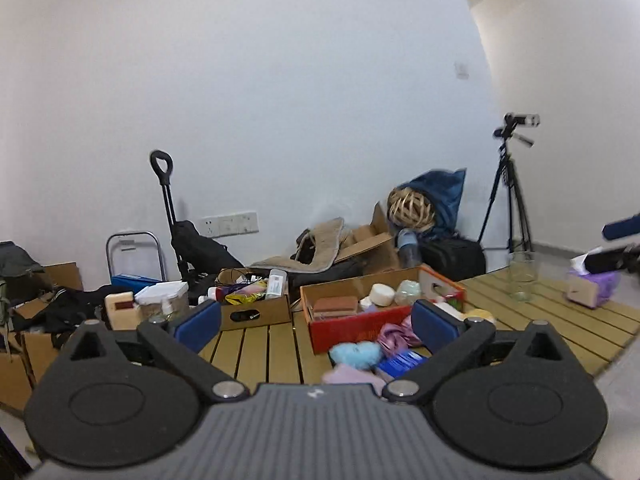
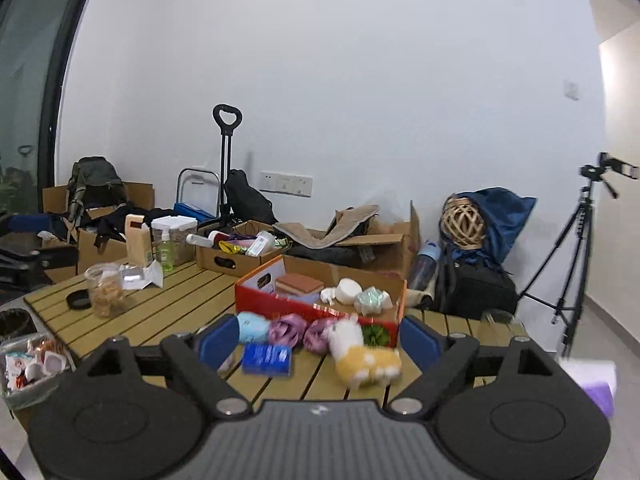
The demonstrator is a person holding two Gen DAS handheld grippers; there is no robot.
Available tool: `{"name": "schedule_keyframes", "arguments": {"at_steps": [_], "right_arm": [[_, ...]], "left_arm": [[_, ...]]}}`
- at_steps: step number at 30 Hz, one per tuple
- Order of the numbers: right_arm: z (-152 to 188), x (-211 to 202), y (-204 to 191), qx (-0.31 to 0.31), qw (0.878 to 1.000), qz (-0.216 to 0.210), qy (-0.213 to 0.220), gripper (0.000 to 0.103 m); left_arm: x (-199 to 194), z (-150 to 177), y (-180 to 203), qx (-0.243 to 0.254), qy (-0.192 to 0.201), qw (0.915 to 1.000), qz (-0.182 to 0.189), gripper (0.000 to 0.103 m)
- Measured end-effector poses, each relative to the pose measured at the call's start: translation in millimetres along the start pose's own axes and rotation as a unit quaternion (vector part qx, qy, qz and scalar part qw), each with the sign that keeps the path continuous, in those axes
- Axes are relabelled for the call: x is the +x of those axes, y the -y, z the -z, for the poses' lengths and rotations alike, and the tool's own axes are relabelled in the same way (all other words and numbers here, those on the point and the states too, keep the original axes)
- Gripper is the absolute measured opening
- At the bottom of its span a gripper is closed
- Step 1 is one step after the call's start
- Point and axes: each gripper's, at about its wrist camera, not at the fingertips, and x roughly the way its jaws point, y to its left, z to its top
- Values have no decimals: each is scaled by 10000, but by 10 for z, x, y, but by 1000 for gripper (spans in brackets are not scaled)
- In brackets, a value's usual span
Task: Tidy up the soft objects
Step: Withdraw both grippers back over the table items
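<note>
A red cardboard box [image 2: 280,300] stands on the slatted wooden table [image 2: 168,308] and holds a brown sponge [image 2: 300,282], a white roll [image 2: 348,290] and a pale green soft item [image 2: 372,298]. In front of it lie a light blue plush [image 2: 252,328], two purple scrunchies [image 2: 286,330], a blue packet [image 2: 267,356] and a white and yellow plush toy [image 2: 362,354]. My right gripper [image 2: 319,340] is open and empty above these. My left gripper [image 1: 316,322] is open and empty; the blue plush [image 1: 356,354], a pink item [image 1: 350,374] and the box [image 1: 360,322] lie ahead of it.
A brown box of bottles [image 2: 236,256] stands behind the red one. A plastic jar of snacks [image 2: 106,294], a black lid [image 2: 78,300] and a soap bottle [image 2: 166,250] stand at the left. A glass jar [image 1: 520,276] and tissue pack [image 1: 588,286] stand at the right. A tripod [image 2: 576,256] stands on the floor.
</note>
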Motion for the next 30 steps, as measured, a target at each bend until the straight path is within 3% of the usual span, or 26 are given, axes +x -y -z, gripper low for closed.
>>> {"name": "schedule_keyframes", "arguments": {"at_steps": [4, 8, 11, 16, 21, 30], "right_arm": [[603, -700, -404, 258, 9989, 283, 259, 91], [1038, -1076, -587, 656, 9975, 4, 267, 94], [1098, -1138, -662, 536, 9979, 275, 226, 94], [1093, -1027, -637, 724, 9967, 239, 293, 94], [1174, -803, -690, 742, 9968, 206, 231, 94], [1221, 183, -926, 712, 9969, -130, -321, 92]], "left_arm": [[-802, 397, -29, -23, 426, 9983, -410, 103], [-1142, 654, -120, -338, -92, 9993, -157, 103], [-1191, 672, -153, -324, -51, 9990, -302, 103], [-1045, 680, -168, -400, -112, 9989, -229, 103], [-753, 809, -145, -538, -489, 9973, -140, 103], [159, 1101, -405, -952, -1003, 9904, 84, 103]]}}
